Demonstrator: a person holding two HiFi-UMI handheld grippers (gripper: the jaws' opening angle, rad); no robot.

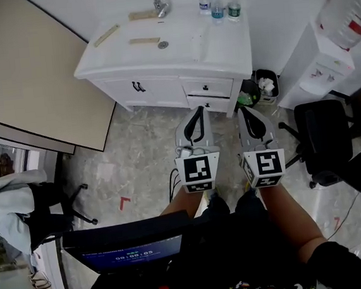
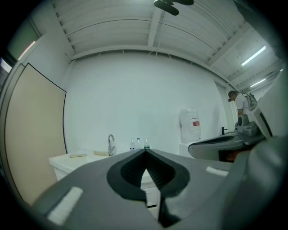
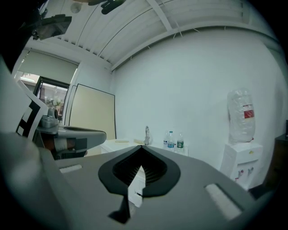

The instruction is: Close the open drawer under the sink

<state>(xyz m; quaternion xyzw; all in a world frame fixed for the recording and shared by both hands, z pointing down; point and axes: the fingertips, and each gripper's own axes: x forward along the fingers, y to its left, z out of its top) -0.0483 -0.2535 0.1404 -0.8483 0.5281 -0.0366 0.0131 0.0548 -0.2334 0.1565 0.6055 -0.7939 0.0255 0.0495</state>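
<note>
Both left claw [image 1: 196, 112] and right claw [image 1: 243, 110] hover closed, short of the drawer [image 1: 209, 103].

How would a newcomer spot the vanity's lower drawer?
Find the white vanity against the back wall, tap on top. Right of its cabinet doors are two small stacked drawers. The lower drawer is the one nearer the floor, and its front seems to jut out slightly past the upper drawer.

One sink vanity [image 1: 225, 46], two small drawers [image 1: 207, 88], one faucet [image 1: 159, 0], three water bottles [image 1: 217, 5], three wooden strips [image 1: 144, 40], one water cooler [image 1: 324, 57], one waste bin [image 1: 266, 85], left gripper [image 1: 196, 111] and right gripper [image 1: 245, 110] making two
</note>
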